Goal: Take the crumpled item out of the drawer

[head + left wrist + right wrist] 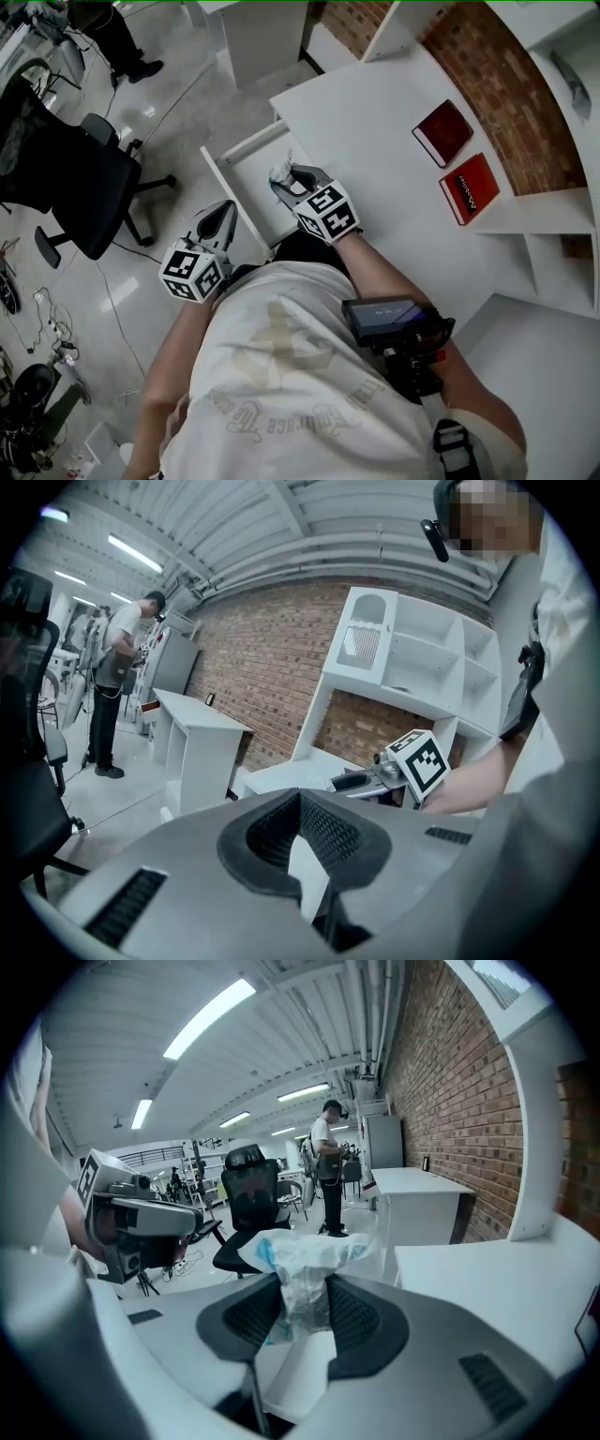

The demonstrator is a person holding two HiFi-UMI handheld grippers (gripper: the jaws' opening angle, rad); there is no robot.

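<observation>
White desk (375,141) against a brick wall, drawer (246,145) open on its left side. Crumpled item (302,1274), clear-white plastic with a blue patch, is clamped between the right gripper (287,184) pads, over the drawer by the desk edge. Left gripper (223,211): jaws together, empty, near-left of the drawer. Two red books (442,132) lie to the right on the desk. Black chair (70,178) on the far left.

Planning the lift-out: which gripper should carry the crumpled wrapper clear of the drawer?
Right. The right gripper is clamped on the wrapper over the open drawer. The left gripper is empty, off to the drawer's side.
</observation>
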